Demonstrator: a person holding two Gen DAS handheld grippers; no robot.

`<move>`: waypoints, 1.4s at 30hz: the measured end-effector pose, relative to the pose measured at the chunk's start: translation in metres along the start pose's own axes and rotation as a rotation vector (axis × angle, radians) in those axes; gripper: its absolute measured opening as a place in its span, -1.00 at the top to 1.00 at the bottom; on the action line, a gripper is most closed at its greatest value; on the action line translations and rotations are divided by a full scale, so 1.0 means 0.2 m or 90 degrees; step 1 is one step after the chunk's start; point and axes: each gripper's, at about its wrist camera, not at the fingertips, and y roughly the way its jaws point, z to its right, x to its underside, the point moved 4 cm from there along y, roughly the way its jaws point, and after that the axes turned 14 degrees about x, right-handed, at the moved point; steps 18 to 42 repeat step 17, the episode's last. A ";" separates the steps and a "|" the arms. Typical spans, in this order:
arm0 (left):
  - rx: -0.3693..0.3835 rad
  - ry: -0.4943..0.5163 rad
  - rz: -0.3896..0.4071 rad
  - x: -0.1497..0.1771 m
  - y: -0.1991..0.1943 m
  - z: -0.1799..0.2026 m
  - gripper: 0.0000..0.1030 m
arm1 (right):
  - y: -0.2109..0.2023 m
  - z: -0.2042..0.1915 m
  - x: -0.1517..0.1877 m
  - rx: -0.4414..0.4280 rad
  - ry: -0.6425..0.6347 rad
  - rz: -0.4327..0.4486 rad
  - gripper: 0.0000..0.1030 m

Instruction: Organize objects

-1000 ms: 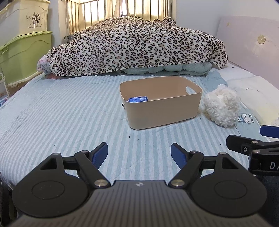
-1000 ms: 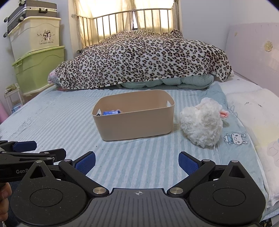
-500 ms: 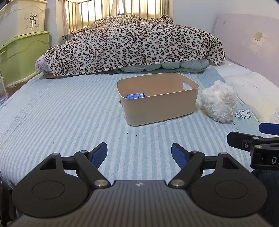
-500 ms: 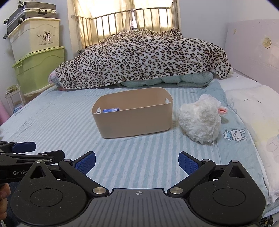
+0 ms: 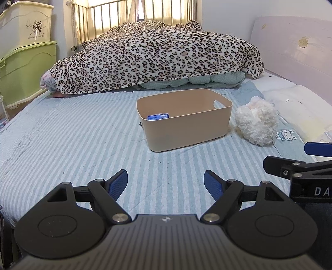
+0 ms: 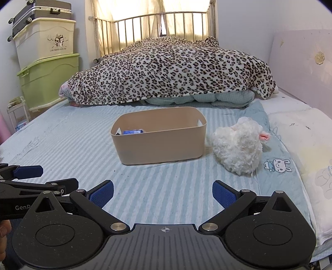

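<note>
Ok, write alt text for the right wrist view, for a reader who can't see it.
A beige bin holding a blue packet sits on a striped blue bed, with a white plush toy lying just to its right. The right gripper hangs in the foreground, jaws open and empty. A leopard-print blanket is heaped behind.

Leopard blanket (image 6: 170, 70) heaped at far end of striped bed (image 6: 62, 141); green bin (image 6: 47, 81), cream bin (image 6: 43, 39), suitcase (image 6: 41, 14) stacked left.

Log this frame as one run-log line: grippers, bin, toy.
left gripper open, empty | right gripper open, empty | beige bin on bed, blue packet inside | white plush toy right of bin, outside
</note>
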 end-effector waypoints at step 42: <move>0.008 -0.001 -0.002 0.00 -0.03 0.02 -0.58 | -0.02 -0.01 -0.01 -0.003 -0.013 -0.003 -0.99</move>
